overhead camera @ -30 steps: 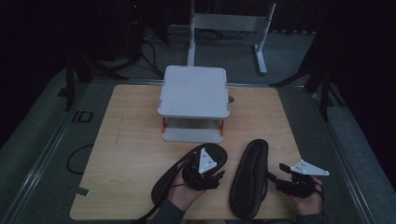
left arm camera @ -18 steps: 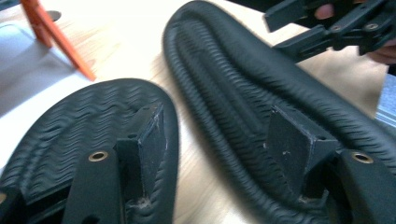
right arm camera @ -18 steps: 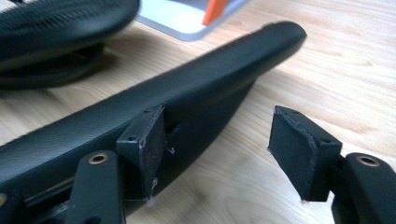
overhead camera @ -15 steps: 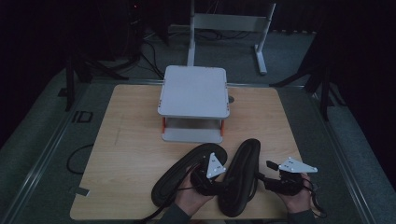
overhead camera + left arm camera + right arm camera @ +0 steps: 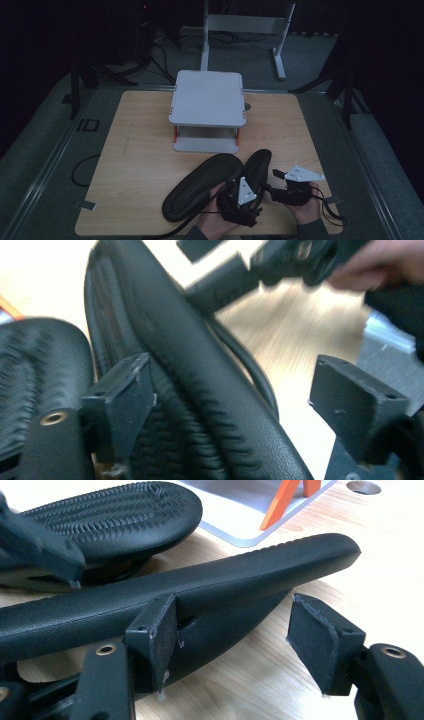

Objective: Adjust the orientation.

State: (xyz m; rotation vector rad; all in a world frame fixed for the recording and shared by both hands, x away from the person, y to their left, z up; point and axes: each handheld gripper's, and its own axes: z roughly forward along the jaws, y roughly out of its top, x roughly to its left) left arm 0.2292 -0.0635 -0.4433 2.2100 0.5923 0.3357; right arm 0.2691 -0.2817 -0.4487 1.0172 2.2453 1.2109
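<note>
Black rubber-soled shoes lie sole-up at the near edge of the wooden table point(image 5: 135, 150), before the grey two-tier stand point(image 5: 207, 100). Left shoe point(image 5: 200, 192) lies flat; right shoe point(image 5: 256, 167) is tilted on edge. Left gripper point(image 5: 241, 202) and right gripper point(image 5: 280, 185) flank the right shoe, jaws open, gripping nothing.

High view dim, dark surroundings; both gripper views bright. Left gripper view motion-blurred, wooden table point(image 5: 295, 335) glaring pale.
</note>
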